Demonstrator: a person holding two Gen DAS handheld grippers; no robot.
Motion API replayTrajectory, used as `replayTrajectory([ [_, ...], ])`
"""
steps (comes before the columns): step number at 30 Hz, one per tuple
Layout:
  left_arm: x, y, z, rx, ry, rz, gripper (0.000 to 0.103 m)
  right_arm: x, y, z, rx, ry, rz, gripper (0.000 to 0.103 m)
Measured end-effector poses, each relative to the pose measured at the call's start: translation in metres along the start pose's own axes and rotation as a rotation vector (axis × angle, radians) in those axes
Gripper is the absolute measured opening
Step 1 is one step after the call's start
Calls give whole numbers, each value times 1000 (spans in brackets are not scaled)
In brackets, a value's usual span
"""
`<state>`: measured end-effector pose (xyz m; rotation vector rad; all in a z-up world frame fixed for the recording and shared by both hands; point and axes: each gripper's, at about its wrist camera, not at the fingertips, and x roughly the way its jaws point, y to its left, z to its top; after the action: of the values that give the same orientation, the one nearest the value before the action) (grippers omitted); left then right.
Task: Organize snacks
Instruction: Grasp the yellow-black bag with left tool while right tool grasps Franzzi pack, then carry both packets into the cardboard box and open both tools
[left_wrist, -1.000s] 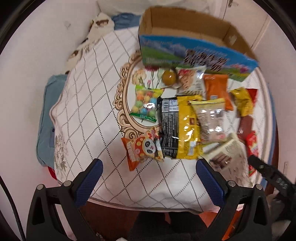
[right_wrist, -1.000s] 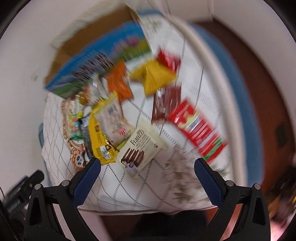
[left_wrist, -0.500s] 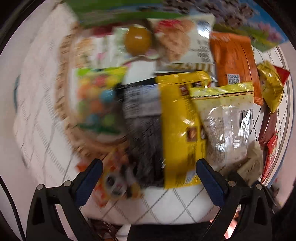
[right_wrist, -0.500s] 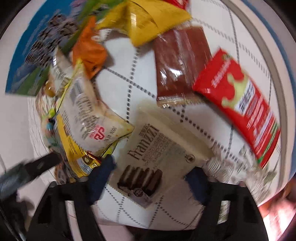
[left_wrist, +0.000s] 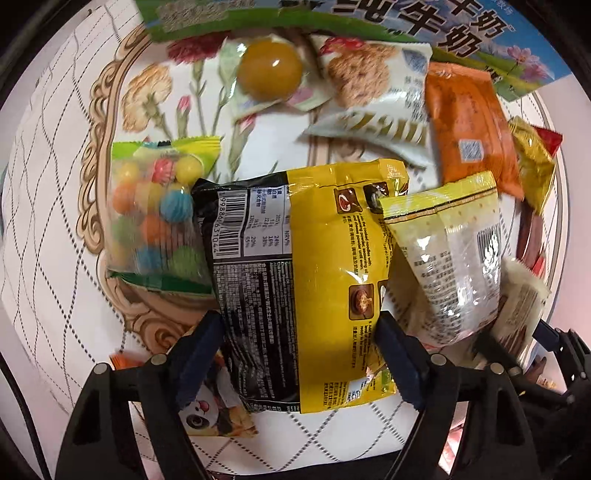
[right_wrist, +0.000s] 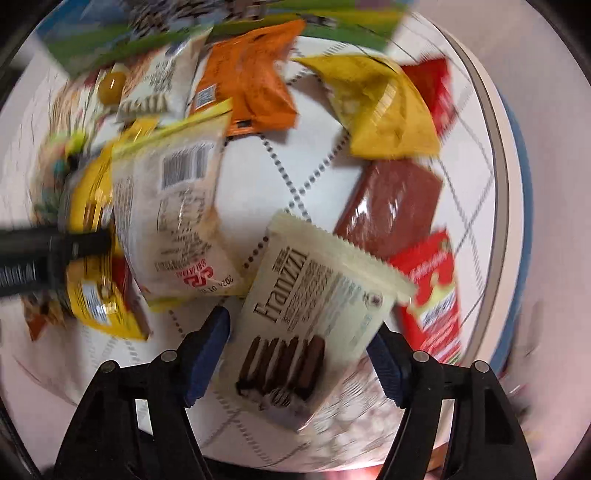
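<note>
We have the yellow noodle bag between the left tool pads, its jaws just closing and pressing its sides; the Franzzi pack sits tilted in the right tool, whose jaws have just eased slightly, pads seemingly touching. Both lie on the tabletop among other snacks. We should squeeze gently and lift straight up: the clear pouch overlaps the bag, and the box stands close behind.
</note>
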<state>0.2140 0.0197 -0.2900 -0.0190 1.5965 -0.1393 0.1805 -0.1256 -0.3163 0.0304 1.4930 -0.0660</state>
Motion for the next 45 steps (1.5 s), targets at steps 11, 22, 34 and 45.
replayTrajectory([
  [11,14,-18,4,-33,-16,23,85,30,-21,-10,198,-3,135,61],
  [22,-30,-35,-10,-38,-71,51,85,-20,-14,0,-40,-53,165,60],
  [34,28,-40,-2,-89,15,88,85,-22,-30,13,16,-56,87,79],
  [45,-61,-28,-18,-99,-95,37,85,-43,-66,-11,47,-102,215,61],
])
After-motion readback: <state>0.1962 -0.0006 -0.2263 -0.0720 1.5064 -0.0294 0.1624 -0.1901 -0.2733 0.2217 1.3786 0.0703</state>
